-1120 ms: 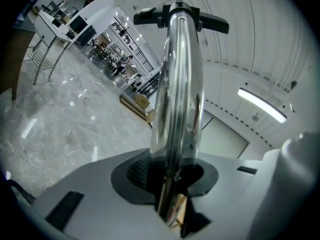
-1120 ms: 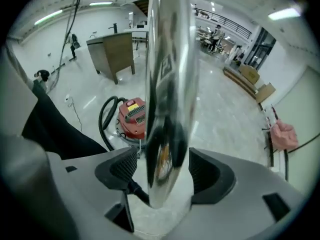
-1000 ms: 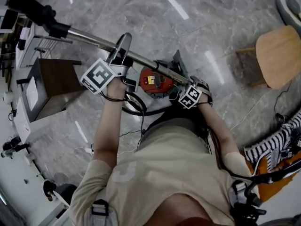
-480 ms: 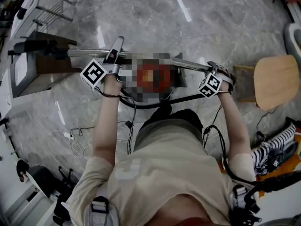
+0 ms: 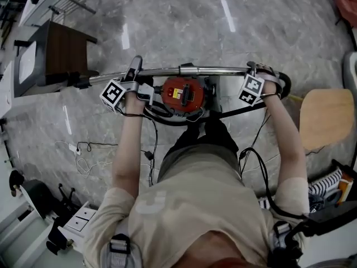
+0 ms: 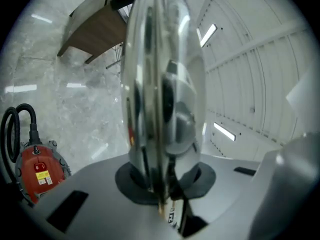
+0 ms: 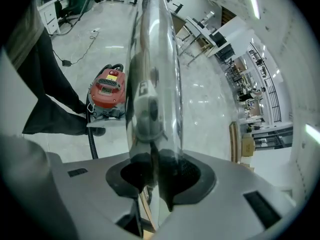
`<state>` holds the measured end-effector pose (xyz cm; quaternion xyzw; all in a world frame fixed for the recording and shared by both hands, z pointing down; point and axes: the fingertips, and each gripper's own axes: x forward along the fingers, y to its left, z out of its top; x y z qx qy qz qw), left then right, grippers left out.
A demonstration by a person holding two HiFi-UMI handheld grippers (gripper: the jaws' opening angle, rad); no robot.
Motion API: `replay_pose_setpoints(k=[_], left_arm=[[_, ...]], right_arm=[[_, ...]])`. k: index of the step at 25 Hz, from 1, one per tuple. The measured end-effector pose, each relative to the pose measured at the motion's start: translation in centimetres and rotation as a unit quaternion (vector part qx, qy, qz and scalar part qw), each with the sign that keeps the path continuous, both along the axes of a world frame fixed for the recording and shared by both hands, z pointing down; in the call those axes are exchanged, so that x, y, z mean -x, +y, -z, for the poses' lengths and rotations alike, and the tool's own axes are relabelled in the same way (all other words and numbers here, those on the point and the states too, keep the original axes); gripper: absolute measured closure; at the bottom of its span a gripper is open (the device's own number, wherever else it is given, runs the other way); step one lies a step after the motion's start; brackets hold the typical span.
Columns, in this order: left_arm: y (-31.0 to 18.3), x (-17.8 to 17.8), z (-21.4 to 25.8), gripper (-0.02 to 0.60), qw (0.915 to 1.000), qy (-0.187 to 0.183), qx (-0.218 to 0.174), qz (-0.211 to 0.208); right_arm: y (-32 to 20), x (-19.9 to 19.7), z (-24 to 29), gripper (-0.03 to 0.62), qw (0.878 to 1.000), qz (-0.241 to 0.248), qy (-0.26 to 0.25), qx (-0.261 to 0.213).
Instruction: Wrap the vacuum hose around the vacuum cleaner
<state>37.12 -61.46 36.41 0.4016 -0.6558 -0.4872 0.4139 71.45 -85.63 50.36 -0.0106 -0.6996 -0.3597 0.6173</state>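
Item: red canister vacuum cleaner [image 5: 183,95], standing on the marble floor [image 5: 167,27] directly in front of the person's feet, with a wooden chair [image 5: 323,119] well apart to the right. Attached: black hose [image 5: 240,112], running from the canister's near side out to the right, where it appears to join the end of the chrome wand [image 5: 217,70], though that joint is too small to confirm. Wand position: held roughly level above the canister, spanning both hands. Left hand-held gripper [image 5: 134,77]: jaws have just been closing, with the chrome tube between them and gripped near its left part. Right hand-held gripper [image 5: 257,74]: jaws have likewise just been closing and are clamped on the tube near its right end. Handling, judged: the wand is rigid, smooth and probably slippery, so it is best pinched square across the tube. The hose is ribbed, springy and light, likely to uncoil unless kept taut. Suggested hold for wrapping: on the hose close to the wand end, leading it round the canister body. Wrapping not yet begun.
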Motion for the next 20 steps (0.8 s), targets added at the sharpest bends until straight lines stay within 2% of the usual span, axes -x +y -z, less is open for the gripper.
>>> replay_pose_setpoints(k=[9,15,20], left_arm=[[0.9,0.3,1.6,0.516,0.9939,-0.028,0.040,0.099],[7.7,0.3,2.2,0.515,0.9859,-0.017,0.059,0.156],[11.1,3.1,1.1,0.515,0.9821,-0.003,0.065,0.177]], right_arm=[[-5.0,6.3,-0.6,0.477,0.995,0.092,-0.021,0.017],[-1.2,10.1,0.1,0.476,0.988,0.150,-0.017,0.027],[1.4,13.3,-0.1,0.476,0.985,0.170,0.005,0.032]])
